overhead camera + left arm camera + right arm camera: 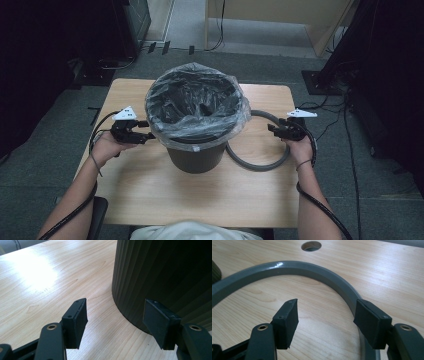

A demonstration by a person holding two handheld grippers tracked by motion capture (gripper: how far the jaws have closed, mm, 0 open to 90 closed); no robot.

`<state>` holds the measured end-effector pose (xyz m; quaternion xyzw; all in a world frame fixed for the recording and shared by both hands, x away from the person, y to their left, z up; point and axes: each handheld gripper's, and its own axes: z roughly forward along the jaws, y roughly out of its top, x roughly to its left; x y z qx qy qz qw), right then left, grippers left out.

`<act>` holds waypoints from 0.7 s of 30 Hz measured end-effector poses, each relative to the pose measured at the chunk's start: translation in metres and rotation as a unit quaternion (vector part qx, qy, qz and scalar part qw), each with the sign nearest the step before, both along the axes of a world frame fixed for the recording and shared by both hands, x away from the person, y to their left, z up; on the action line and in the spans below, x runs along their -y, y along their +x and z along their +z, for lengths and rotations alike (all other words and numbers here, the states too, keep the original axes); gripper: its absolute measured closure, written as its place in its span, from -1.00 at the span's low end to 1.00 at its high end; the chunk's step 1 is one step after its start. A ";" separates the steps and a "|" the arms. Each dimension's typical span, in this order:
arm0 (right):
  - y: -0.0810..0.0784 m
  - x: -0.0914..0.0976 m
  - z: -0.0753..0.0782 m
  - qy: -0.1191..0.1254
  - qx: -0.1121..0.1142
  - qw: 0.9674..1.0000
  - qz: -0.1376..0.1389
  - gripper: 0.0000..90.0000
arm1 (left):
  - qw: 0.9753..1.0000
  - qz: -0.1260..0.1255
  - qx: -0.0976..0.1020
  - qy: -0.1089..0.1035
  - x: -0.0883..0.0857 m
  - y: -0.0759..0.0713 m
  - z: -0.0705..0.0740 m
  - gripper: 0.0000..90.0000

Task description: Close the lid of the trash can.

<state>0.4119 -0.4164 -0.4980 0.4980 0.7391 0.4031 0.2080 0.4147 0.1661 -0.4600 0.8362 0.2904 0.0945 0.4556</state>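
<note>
A dark ribbed bin (pixel 195 156) stands mid-table, lined with a clear plastic bag (pixel 197 102) folded over its rim. A grey plastic ring (pixel 260 165) lies flat on the table just right of the bin. My left gripper (pixel 149 135) sits at the bin's left side, open, its jaws level with the ribbed wall. In the left gripper view the bin (pixel 162 277) rises behind the right jaw of the gripper (pixel 116 322). My right gripper (pixel 272 129) hovers open over the ring's right side. In the right gripper view the ring (pixel 299 267) curves under the gripper (pixel 327 323).
The wooden table (pixel 150 195) has a round cable hole (pixel 311 246) beyond the ring. Dark equipment stands on the floor at left (pixel 65 35) and right (pixel 385 65). Cables (pixel 345 115) lie on the carpet beside the table's right edge.
</note>
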 end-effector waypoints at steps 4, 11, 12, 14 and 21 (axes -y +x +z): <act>0.003 0.002 -0.003 -0.010 0.001 1.000 -0.002 -0.17 | 1.000 -0.002 0.000 0.001 0.000 0.000 -0.001 -0.21; 0.010 0.007 -0.008 -0.020 -0.003 1.000 -0.003 -0.17 | 1.000 -0.006 0.001 0.004 0.001 0.000 -0.001 -0.21; 0.011 0.008 -0.008 -0.021 -0.003 1.000 -0.003 -0.17 | 1.000 -0.006 0.001 0.004 0.001 0.000 -0.001 -0.21; 0.013 0.011 -0.008 -0.021 -0.001 1.000 -0.009 -0.17 | 1.000 -0.005 -0.001 0.000 0.000 0.000 -0.002 -0.21; 0.016 0.021 -0.008 -0.025 -0.003 1.000 -0.018 -0.16 | 1.000 -0.001 -0.001 -0.006 0.000 0.000 -0.003 -0.21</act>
